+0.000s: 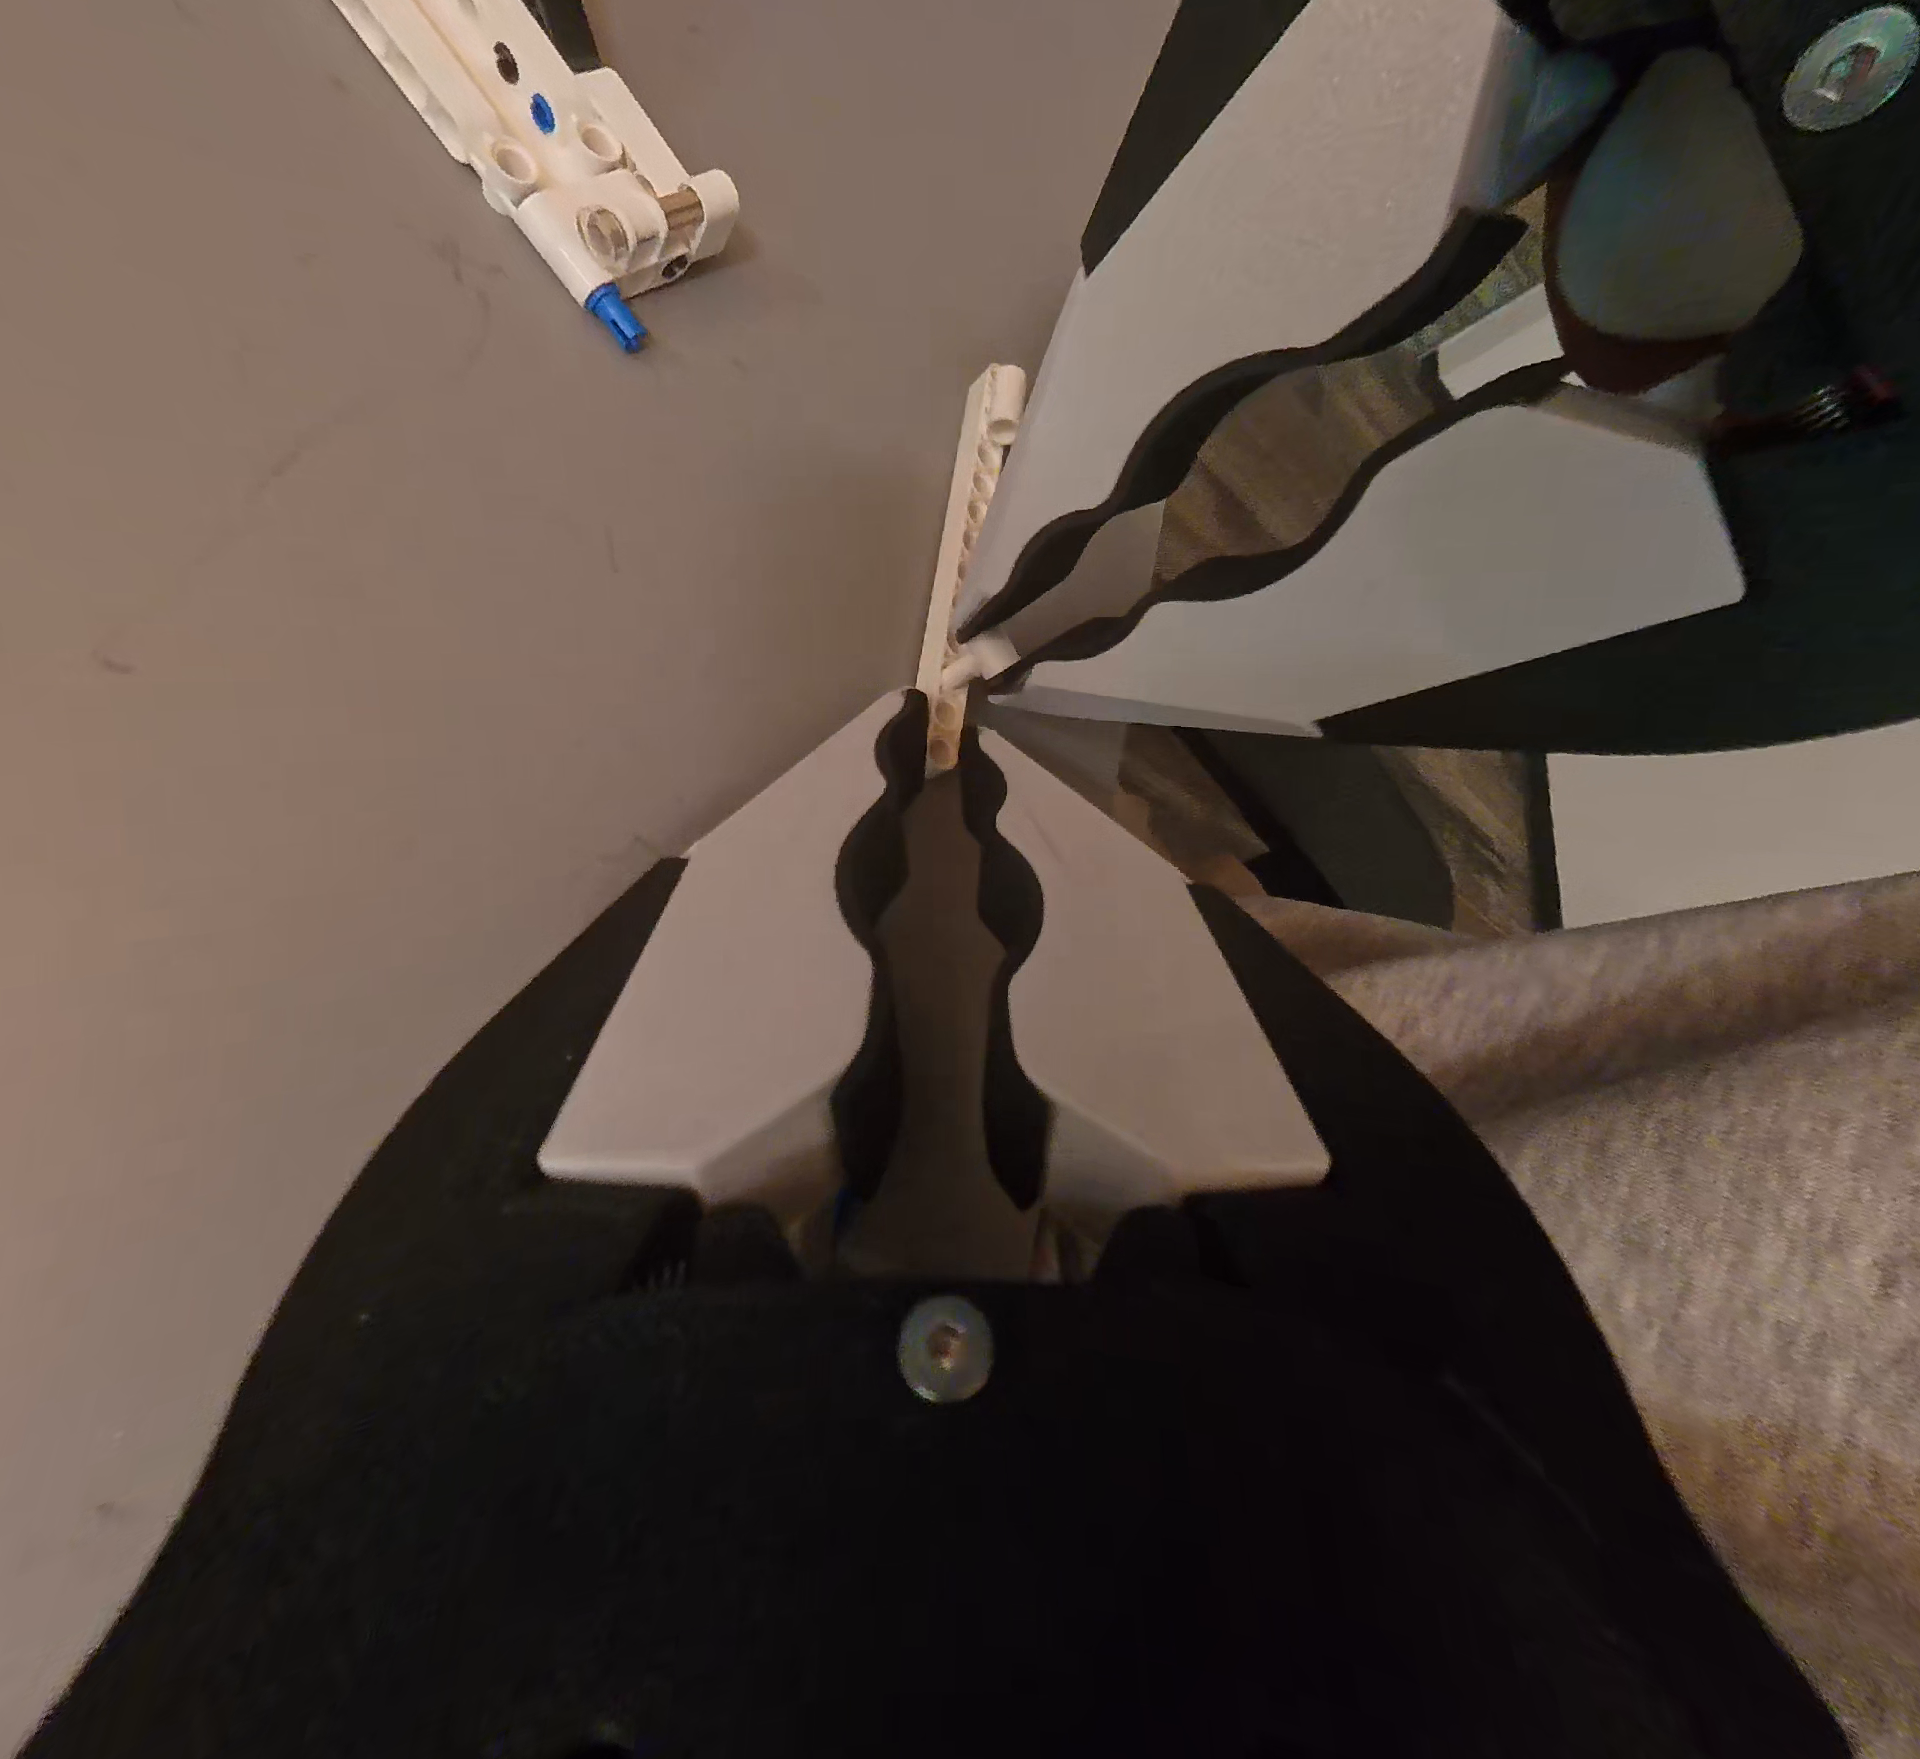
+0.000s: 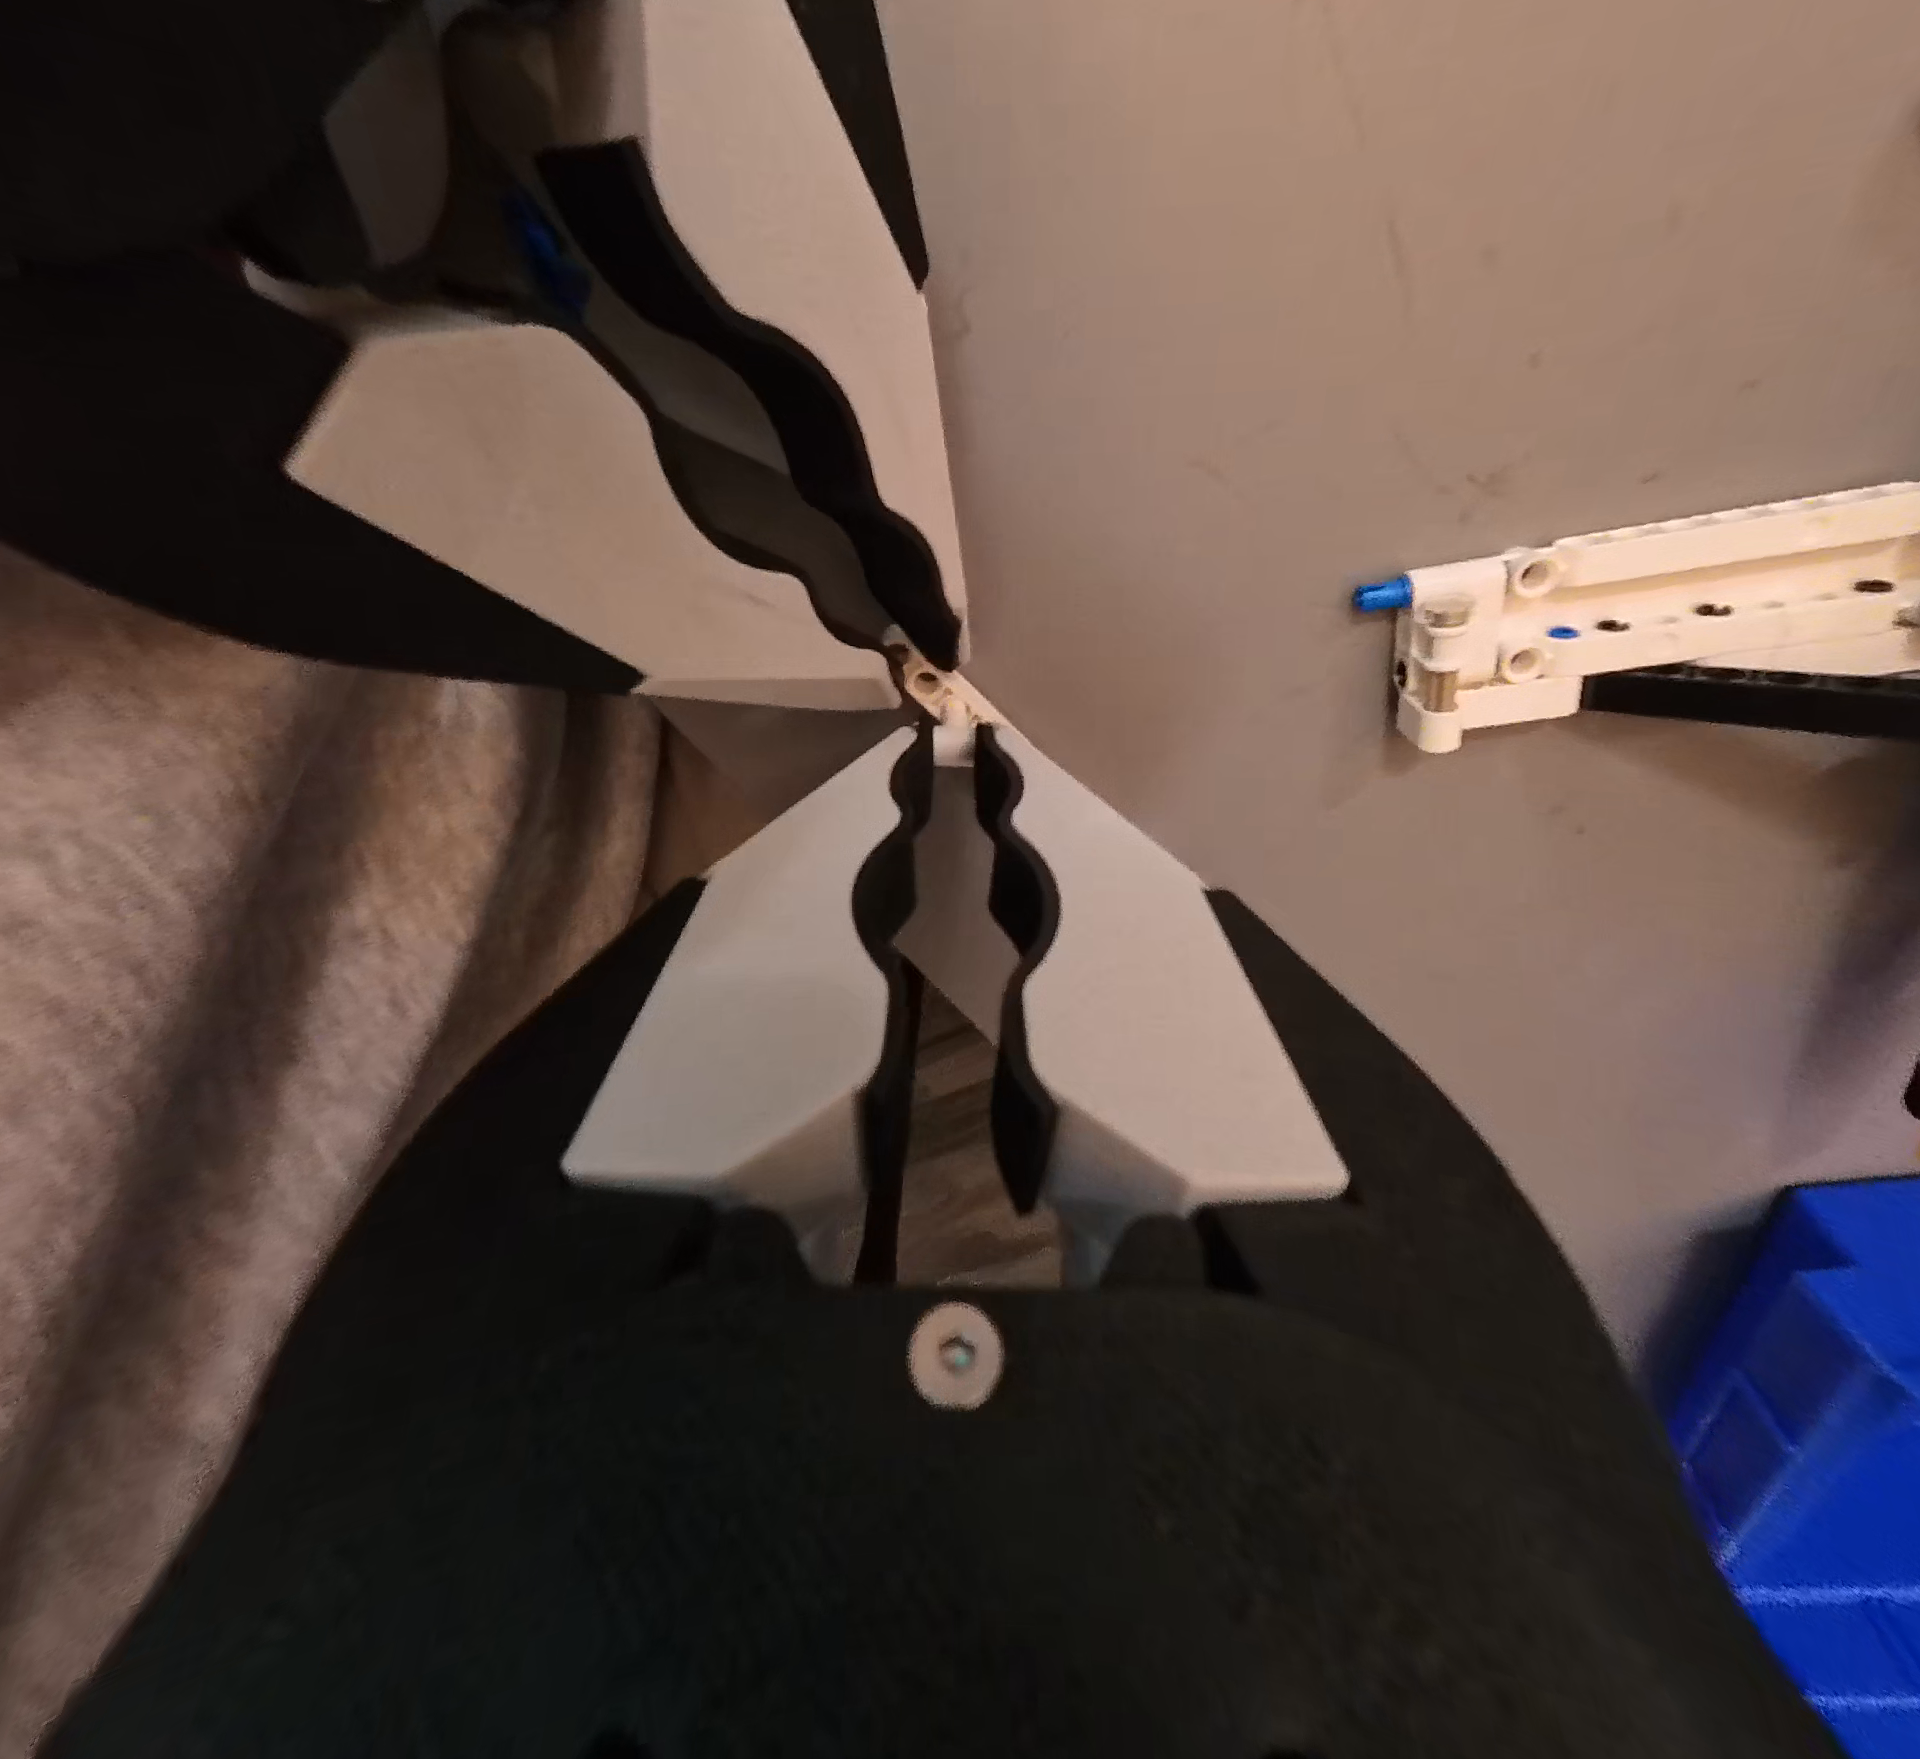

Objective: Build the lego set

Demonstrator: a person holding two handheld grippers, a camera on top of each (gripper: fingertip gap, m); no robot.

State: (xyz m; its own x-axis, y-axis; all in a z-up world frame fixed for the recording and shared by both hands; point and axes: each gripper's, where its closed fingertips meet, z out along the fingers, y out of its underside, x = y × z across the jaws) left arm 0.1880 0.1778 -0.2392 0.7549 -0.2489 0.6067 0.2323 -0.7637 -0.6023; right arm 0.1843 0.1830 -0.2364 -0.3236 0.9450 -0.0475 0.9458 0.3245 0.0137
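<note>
Pinching white beam btwn claw tips

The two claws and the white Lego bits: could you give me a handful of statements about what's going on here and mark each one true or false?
1. The left claw is pinching one end of a long white beam. True.
2. The right claw hangs open and empty. False: it is shut on a small white connector at the beam.
3. The two claws meet tip to tip at the same piece. True.
4. The bigger white assembly is held in the air. False: it lies on the grey table, apart from both claws.
5. A red pin sticks out of that assembly. False: the pin is blue.
</note>
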